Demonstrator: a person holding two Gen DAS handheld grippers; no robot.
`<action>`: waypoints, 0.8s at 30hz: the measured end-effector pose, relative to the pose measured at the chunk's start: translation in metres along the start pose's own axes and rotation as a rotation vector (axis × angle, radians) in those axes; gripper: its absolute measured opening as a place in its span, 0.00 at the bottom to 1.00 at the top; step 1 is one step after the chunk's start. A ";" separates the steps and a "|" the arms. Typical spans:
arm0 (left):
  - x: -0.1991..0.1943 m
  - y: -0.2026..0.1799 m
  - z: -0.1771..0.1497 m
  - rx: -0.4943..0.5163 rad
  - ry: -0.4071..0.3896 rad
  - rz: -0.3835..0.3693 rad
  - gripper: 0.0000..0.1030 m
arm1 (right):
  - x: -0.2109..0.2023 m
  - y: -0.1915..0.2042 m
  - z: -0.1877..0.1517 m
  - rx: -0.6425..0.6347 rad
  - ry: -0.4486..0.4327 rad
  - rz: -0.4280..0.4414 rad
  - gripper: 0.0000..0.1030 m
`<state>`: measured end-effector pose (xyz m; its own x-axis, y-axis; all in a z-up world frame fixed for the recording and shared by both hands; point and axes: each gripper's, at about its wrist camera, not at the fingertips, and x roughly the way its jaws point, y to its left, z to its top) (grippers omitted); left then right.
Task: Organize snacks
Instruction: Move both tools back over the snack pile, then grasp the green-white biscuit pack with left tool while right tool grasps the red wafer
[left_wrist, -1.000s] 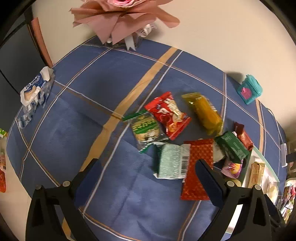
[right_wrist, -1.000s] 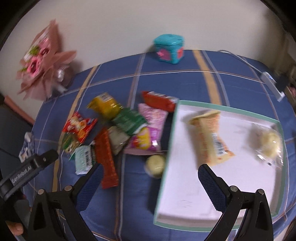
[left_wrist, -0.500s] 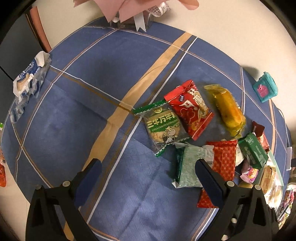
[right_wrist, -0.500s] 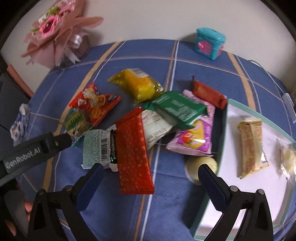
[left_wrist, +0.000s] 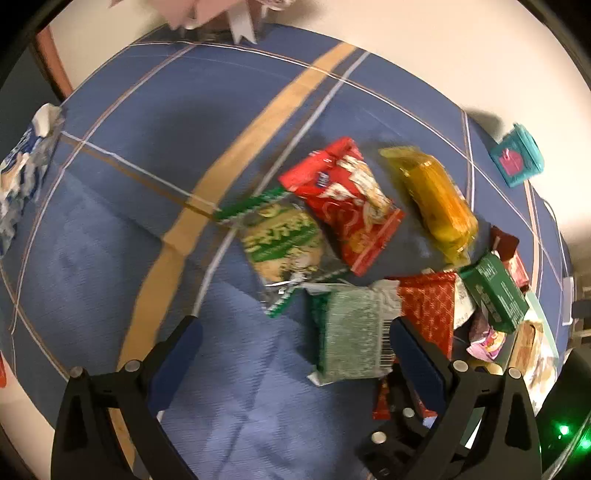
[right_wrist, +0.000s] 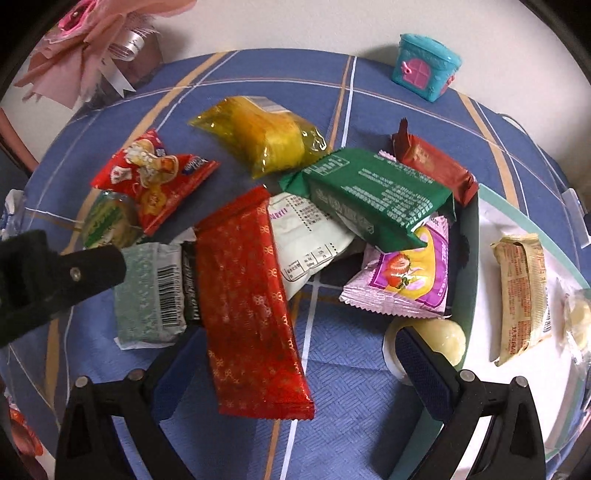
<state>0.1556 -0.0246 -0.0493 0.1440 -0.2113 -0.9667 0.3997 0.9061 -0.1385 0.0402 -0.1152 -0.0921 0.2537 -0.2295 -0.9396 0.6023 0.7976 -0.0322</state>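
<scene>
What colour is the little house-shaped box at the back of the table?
The house-shaped box is teal with a pink door, clearest in the right wrist view.

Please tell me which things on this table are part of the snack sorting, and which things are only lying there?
Part of the job:
long red packet
dark green packet
yellow packet
pink strawberry packet
pale green packet
white tray

Only lying there:
teal toy house
pink paper bouquet
blue-white packet at the table edge
</scene>
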 end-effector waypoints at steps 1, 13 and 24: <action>0.003 -0.003 0.001 0.008 0.004 -0.002 0.98 | 0.000 0.000 0.000 -0.005 0.001 -0.003 1.00; 0.032 -0.035 0.001 0.064 0.050 -0.002 0.93 | -0.005 -0.002 -0.010 -0.020 0.003 0.012 1.00; 0.025 -0.009 0.001 -0.001 0.045 0.019 0.62 | -0.017 -0.005 -0.002 -0.023 -0.025 0.027 1.00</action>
<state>0.1569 -0.0384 -0.0718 0.1108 -0.1775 -0.9779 0.3962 0.9102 -0.1203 0.0315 -0.1141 -0.0762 0.2891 -0.2213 -0.9314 0.5776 0.8162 -0.0147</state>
